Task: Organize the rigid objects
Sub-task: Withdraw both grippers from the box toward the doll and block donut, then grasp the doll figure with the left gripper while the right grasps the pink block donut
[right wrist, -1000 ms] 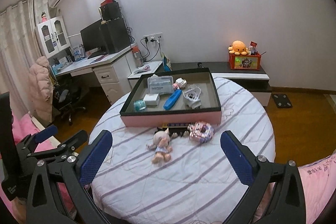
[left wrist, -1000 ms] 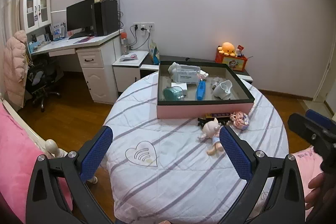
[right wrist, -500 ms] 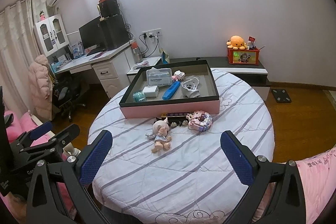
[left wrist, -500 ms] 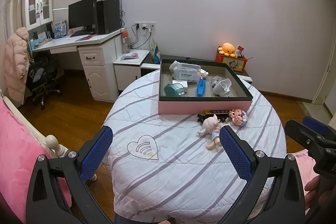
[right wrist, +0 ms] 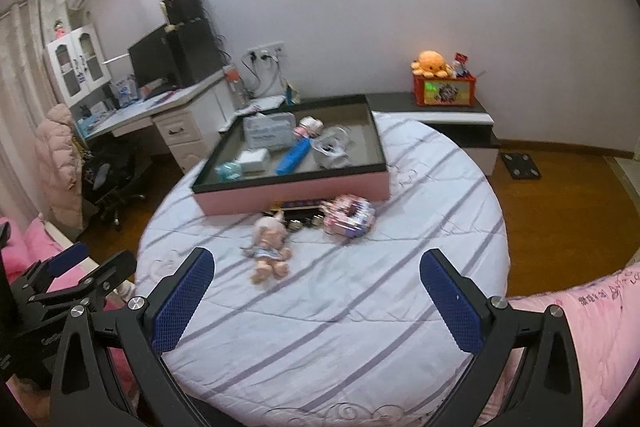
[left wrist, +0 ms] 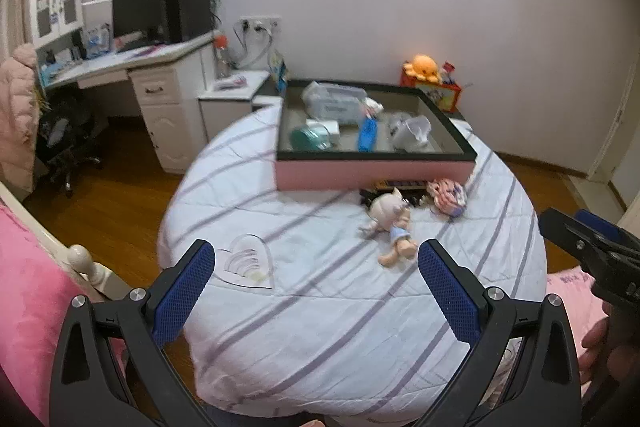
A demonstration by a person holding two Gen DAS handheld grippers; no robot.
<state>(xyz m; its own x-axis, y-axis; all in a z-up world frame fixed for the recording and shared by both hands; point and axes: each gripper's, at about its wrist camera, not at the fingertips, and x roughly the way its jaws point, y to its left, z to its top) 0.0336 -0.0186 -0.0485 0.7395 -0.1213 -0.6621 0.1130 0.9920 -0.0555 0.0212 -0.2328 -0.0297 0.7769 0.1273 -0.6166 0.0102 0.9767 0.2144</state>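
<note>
Both the left gripper (left wrist: 316,275) and right gripper (right wrist: 316,279) gape wide and empty short of the doll (right wrist: 269,242), which lies on the round table (right wrist: 360,327) just before the pink tray (right wrist: 292,193), beside a pink toy (right wrist: 349,215); the tray box's label is too blurred to read.

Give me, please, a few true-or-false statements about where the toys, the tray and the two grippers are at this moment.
1. The pig doll lies inside the pink tray. False: it lies on the striped cover, in front of the tray.
2. The blue case is in the tray. True.
3. The left gripper holds the doll. False: it is open and empty.
4. The right gripper is open. True.
5. The orange octopus sits on the red box. True.
</note>
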